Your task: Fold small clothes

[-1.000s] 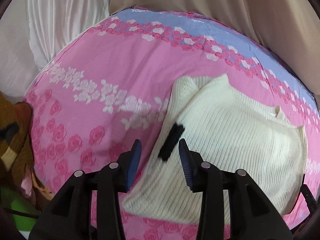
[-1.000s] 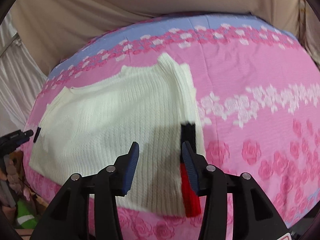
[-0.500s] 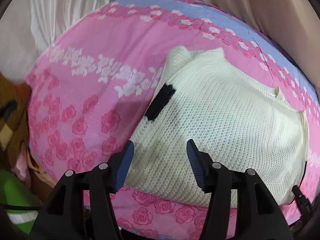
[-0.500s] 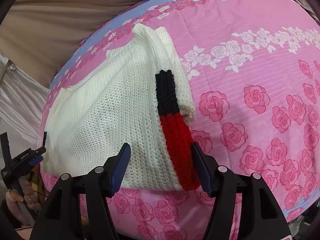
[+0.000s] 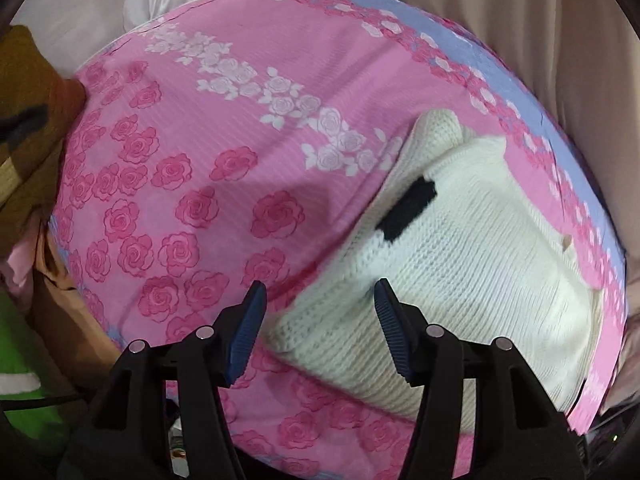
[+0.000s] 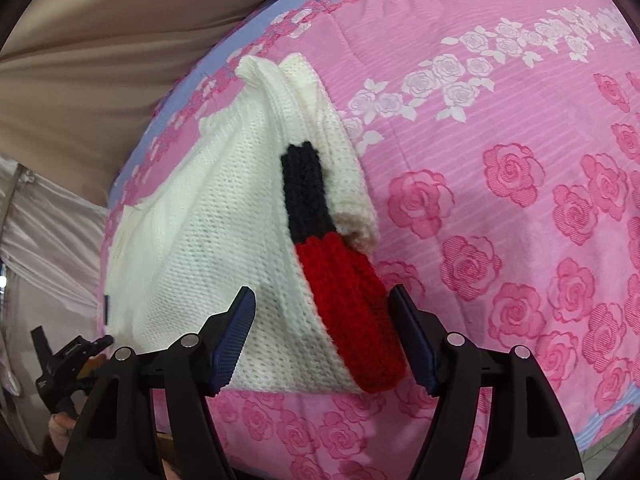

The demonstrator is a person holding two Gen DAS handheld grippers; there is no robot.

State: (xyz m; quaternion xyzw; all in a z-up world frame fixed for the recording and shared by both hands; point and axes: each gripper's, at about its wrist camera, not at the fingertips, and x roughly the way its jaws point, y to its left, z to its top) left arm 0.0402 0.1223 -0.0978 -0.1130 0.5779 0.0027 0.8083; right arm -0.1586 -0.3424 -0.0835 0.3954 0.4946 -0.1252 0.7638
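Note:
A small cream knit sweater [image 5: 472, 264] lies flat on a pink rose-print sheet [image 5: 224, 184], a black stripe [image 5: 408, 212] showing on its folded sleeve. In the right wrist view the sweater [image 6: 216, 216] shows a sleeve with a black band [image 6: 306, 188] and a red cuff [image 6: 352, 312]. My left gripper [image 5: 318, 332] is open, its jaws on either side of the sweater's near left hem corner. My right gripper [image 6: 326, 340] is open, its jaws either side of the near right hem and the red cuff. Neither holds anything.
The sheet has a blue border [image 5: 492, 64] at the far edge, with beige curtain [image 5: 520, 8] behind. Brown cloth [image 5: 28, 120] and a green item [image 5: 24, 396] lie off the left edge. The other hand-held gripper [image 6: 68, 356] shows at far left.
Both grippers have dropped closer to the sweater's near hem and opened wider. The left one shifted left to the hem corner; the right now frames the red cuff.

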